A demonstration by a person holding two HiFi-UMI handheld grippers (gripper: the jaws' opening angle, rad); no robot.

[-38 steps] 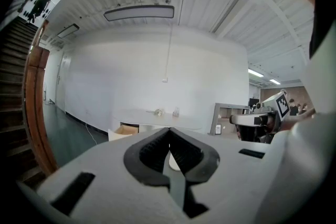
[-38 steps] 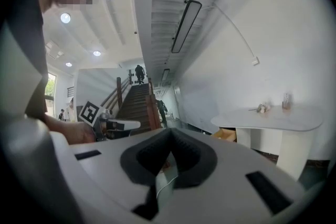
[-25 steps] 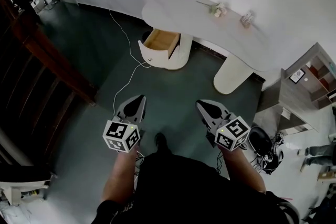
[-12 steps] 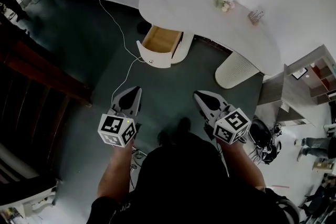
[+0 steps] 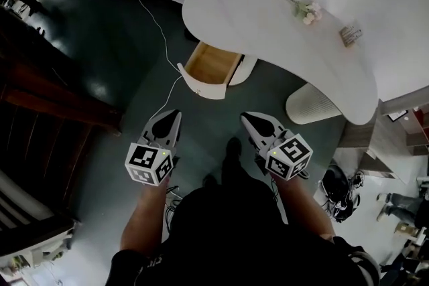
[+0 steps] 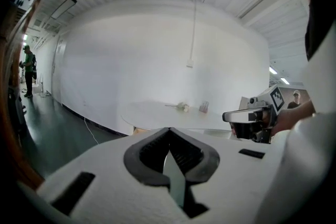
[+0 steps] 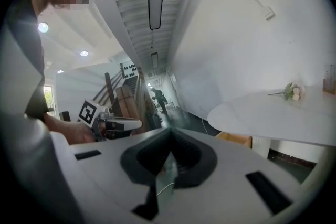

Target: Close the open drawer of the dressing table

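The white dressing table (image 5: 268, 17) has a curved top, and its drawer (image 5: 211, 65) stands pulled out, showing a bare wooden inside behind a white front (image 5: 201, 87). My left gripper (image 5: 173, 116) is shut and empty, a short way in front of the drawer and slightly left of it. My right gripper (image 5: 248, 118) is also shut and empty, in front of the drawer to its right. Neither touches the table. In the left gripper view the shut jaws (image 6: 169, 131) point at the table top (image 6: 168, 113). The right gripper view shows the drawer's wooden side (image 7: 233, 138) under the top (image 7: 273, 113).
A flower sprig (image 5: 308, 11) and a small holder (image 5: 350, 33) lie on the table top. A white cable (image 5: 161, 43) runs across the dark floor. A wooden stair rail (image 5: 53, 104) stands at the left, a black bag (image 5: 335, 184) at the right. A person (image 6: 27, 68) stands far off.
The table and open drawer have come closer as I walked toward them. Both grippers moved forward with me, staying shut and side by side.
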